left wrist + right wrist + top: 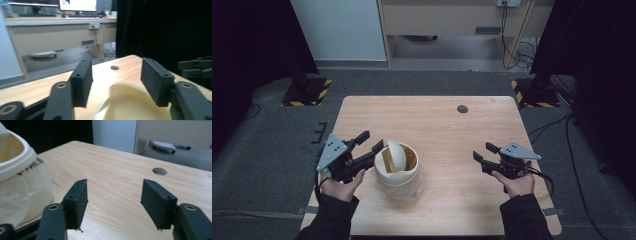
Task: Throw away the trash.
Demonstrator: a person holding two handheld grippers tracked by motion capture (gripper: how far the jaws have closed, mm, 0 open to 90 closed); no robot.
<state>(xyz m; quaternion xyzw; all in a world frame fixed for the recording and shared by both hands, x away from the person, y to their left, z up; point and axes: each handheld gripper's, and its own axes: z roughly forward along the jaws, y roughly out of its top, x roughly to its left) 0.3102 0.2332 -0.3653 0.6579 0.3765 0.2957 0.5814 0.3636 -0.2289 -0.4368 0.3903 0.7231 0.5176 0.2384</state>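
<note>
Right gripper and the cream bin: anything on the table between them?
Nothing. In the high view, bare wood separates the right gripper from the cream bin; the right gripper view also shows bare table beside the bin.

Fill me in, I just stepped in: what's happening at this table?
A person holds a gripper in each hand over a wooden table. The left gripper, open, is right up at a small cream bin with a tilted swing lid and a plastic liner. The right gripper, also open, hovers apart from it, holding nothing.
</note>
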